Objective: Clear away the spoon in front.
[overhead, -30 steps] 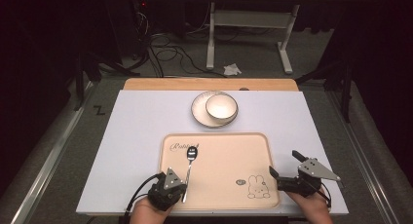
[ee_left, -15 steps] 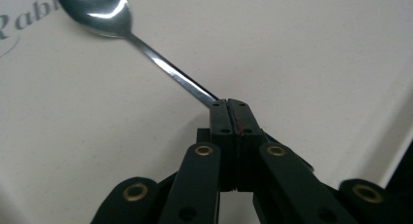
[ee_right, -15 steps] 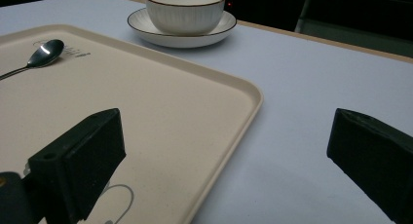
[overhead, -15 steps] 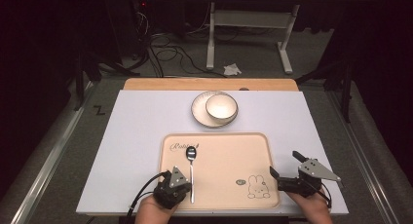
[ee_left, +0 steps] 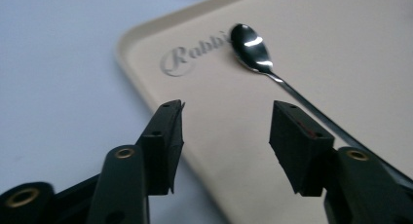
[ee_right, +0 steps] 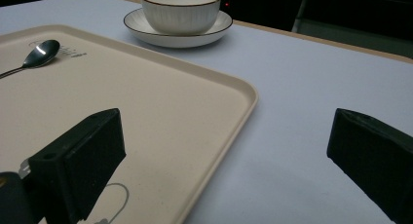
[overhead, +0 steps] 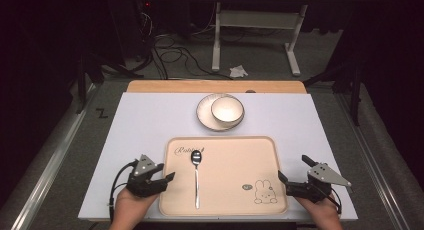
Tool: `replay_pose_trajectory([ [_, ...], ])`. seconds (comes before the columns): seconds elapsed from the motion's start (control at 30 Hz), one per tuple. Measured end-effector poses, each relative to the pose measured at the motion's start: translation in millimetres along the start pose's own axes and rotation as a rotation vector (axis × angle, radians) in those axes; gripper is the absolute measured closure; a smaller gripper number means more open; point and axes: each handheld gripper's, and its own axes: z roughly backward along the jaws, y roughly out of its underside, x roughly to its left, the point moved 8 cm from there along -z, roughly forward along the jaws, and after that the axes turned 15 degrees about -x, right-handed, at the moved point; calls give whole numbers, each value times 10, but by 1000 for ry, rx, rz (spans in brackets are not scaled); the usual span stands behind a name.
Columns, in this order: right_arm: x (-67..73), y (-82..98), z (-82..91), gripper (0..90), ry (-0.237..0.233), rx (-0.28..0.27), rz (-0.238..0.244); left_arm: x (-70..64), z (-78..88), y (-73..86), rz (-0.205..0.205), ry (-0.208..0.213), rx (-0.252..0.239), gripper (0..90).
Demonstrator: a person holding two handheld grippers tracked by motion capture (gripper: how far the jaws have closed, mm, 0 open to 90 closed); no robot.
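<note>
Spoon (overhead: 196, 176): laid flat on the beige tray (overhead: 250, 155), released.
Left gripper (overhead: 161, 182): jaws just opened, nothing held, placed beside the tray's left edge.
Right gripper (overhead: 289, 182): held open, empty, over the tray's right rim.

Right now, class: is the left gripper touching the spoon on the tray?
Apart. In the left gripper view the left gripper has open jaws with bare tray between them; the spoon lies beyond, clear of both.

High view: overhead, facing forward across the whole table (overhead: 150, 120). Left gripper view: close, low over the tray (ee_left: 204, 117) corner. Right gripper view: low, across the tray's opposite edge. All share the spoon (overhead: 196, 176).
</note>
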Motion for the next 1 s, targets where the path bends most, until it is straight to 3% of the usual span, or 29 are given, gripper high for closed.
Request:
replay_pose_trajectory([
  [0.23,-33,26,-3,10,14,9,-4,414,224,66,6,-103,-76,299],
  [0.27,-35,36,-1,10,18,14,-15,464,257,89,13,-118,-96,226],
  [0.3,-35,36,-1,10,18,14,-15,515,284,118,11,-140,-114,226],
  [0.37,-47,46,-7,10,21,16,-7,610,330,174,-1,-189,-119,122],
  [0.43,-46,62,-18,8,25,24,-12,664,360,169,44,-203,-127,0],
  [0.47,-53,68,-33,6,22,26,0,685,399,133,53,-213,-158,1],
  [0.6,-56,65,-35,5,26,23,4,660,410,98,43,-200,-176,1],
  [0.7,-53,69,-33,6,29,26,5,637,392,115,17,-194,-161,3],
  [1.0,-50,71,-32,5,25,25,3,632,386,107,24,-199,-172,8],
])
